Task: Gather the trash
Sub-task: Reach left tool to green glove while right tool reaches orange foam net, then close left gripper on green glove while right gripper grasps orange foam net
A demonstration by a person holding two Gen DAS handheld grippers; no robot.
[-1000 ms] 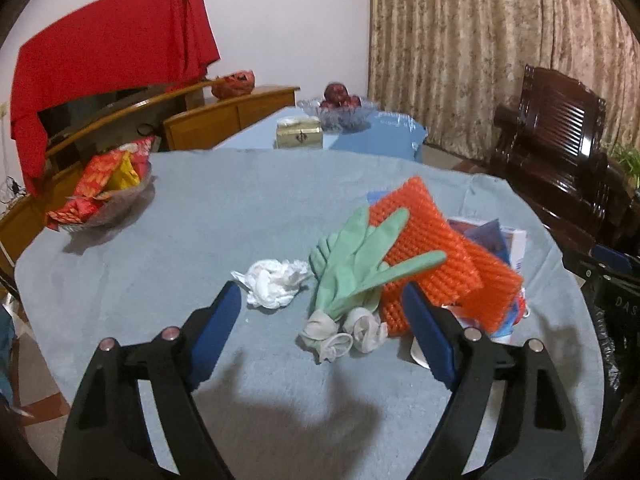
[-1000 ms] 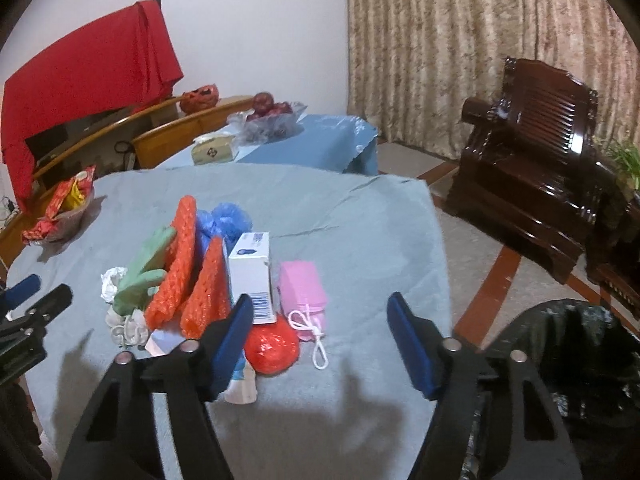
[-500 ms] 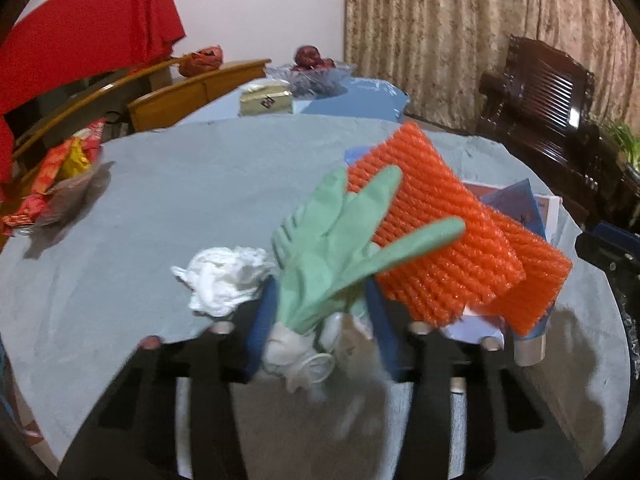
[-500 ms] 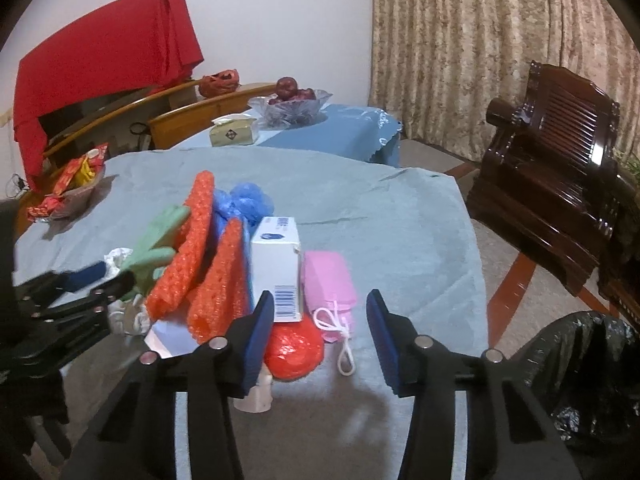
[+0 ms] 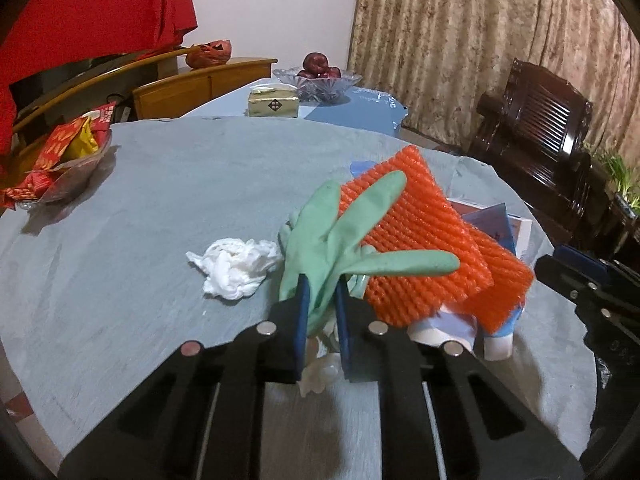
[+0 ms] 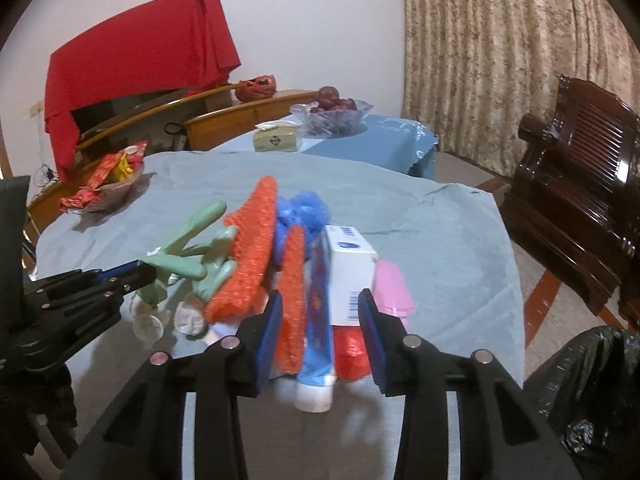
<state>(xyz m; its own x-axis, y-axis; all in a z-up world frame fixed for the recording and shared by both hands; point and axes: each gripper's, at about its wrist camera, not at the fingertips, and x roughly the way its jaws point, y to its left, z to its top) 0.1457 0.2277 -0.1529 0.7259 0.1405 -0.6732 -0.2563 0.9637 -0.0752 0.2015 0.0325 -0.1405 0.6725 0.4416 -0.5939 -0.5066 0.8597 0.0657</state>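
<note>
Here, a round table covered in a grey-blue cloth (image 5: 200, 184) carries a pile of trash toward its right edge. Counted: one green rubber glove (image 5: 340, 236), two orange foam nets (image 5: 404, 240), one crumpled white tissue (image 5: 236, 266) just left of the glove, one white box with a barcode (image 6: 352, 268), one blue plastic bag (image 6: 304, 212) behind the nets, one pink pouch (image 6: 394, 288), one red wad (image 6: 352, 354) and a white-capped tube (image 6: 316, 376) lying under the nets.

Near the table's left edge a glass dish (image 5: 68, 176) holds red and yellow snack packets. On a second, blue-covered table behind, a glass bowl (image 5: 318, 80) holds red fruit, beside a yellowish tissue box (image 5: 274, 105). A black bin bag (image 6: 588, 392) sits open off the table's right edge.

The left gripper (image 5: 321, 312) is pinching the glove's cuff, its blue pads pressed close on the rubber. The right gripper (image 6: 320, 320) is partly spread, its fingers straddling one orange net, the tube and the box; whether the pads touch them is unclear.
</note>
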